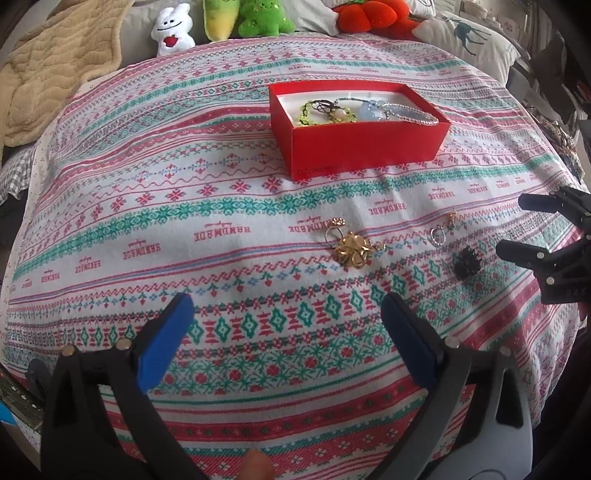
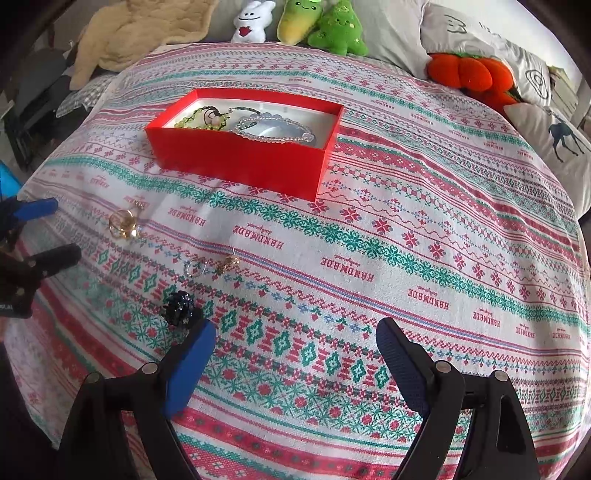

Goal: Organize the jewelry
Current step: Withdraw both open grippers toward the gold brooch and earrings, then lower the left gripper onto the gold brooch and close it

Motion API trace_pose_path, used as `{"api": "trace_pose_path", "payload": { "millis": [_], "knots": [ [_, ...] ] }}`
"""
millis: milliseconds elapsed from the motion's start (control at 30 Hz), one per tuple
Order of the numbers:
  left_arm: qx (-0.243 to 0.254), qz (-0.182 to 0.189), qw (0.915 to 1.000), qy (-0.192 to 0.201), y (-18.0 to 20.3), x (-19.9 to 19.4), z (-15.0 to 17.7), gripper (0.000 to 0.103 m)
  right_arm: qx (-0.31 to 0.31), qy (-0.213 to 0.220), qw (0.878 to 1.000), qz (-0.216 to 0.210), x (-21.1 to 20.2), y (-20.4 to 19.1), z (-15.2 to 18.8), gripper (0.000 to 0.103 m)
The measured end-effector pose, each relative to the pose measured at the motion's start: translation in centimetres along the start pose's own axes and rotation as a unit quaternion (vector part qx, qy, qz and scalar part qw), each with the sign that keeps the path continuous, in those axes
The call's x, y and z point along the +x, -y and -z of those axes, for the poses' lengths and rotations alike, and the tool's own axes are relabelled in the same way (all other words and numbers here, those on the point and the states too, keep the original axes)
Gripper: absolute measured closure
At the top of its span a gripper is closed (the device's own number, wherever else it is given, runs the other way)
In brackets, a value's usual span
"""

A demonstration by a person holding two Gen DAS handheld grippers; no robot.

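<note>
Task partly done, by my read. The open red cardboard box [image 2: 236, 162] sits toward the far middle of the patterned red-green-white knit bedspread [image 2: 406, 221], and it already holds green bead strands [image 2: 199, 120], a pale blue bead bracelet [image 1: 369, 109] and a clear pearly bead bracelet [image 2: 273, 129], all loosely heaped on its white lining.

Left to clear, lying loose on the bedspread nearer me than the box:
- a cluster of gold rings and small gold pieces [image 1: 351, 249], tangled together, shiny, fiddly to pinch
- a small silver ring with a gold earring beside it [image 1: 441, 230], just apart from the gold cluster
- a dark spiky black ornament [image 2: 179, 308], closest to my right tool, just beside its left finger tip.

My left gripper [image 1: 284, 332] has its blue-padded fingers spread wide, nothing between them, hovering over the near part of the bedspread short of the gold cluster. My right gripper [image 2: 295, 354] is likewise spread wide and empty.

I judge three pick-ups at least remain. Plush toys [image 2: 295, 22] line the far edge, not involved.
</note>
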State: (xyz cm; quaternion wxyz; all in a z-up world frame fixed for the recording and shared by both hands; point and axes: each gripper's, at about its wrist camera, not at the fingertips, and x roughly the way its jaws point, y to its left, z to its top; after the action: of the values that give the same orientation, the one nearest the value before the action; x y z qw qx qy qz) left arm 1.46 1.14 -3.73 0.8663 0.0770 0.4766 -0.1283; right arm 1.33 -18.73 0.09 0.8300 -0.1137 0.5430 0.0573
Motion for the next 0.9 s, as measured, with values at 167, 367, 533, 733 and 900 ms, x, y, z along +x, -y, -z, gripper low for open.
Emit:
{"api": "trace_pose_path", "payload": {
  "millis": [167, 367, 533, 733, 900],
  "knots": [
    [0.014, 0.0, 0.9998, 0.015, 0.7, 0.0, 0.3, 0.002, -0.013, -0.002, 1.0, -0.005, 0.2, -0.6, 0.4, 0.013],
    [0.019, 0.01, 0.9993, 0.031, 1.0, -0.3, 0.4, 0.002, -0.023, 0.006, 1.0, -0.012, -0.2, -1.2, 0.7, 0.013],
    [0.034, 0.028, 0.9986, 0.03, 1.6, -0.3, 0.5, 0.002, -0.036, 0.014, 0.999, -0.023, -0.2, -1.9, 1.0, 0.013],
    [0.053, 0.042, 0.9976, 0.013, 2.5, 0.1, 0.7, 0.002, -0.033, 0.004, 0.999, -0.033, 0.2, -1.5, 1.0, 0.013],
    [0.053, 0.045, 0.9975, 0.01, 2.9, 0.4, 0.2, 0.01, -0.033, -0.002, 0.999, -0.036, 0.3, -1.6, 1.0, 0.013]
  ]
}}
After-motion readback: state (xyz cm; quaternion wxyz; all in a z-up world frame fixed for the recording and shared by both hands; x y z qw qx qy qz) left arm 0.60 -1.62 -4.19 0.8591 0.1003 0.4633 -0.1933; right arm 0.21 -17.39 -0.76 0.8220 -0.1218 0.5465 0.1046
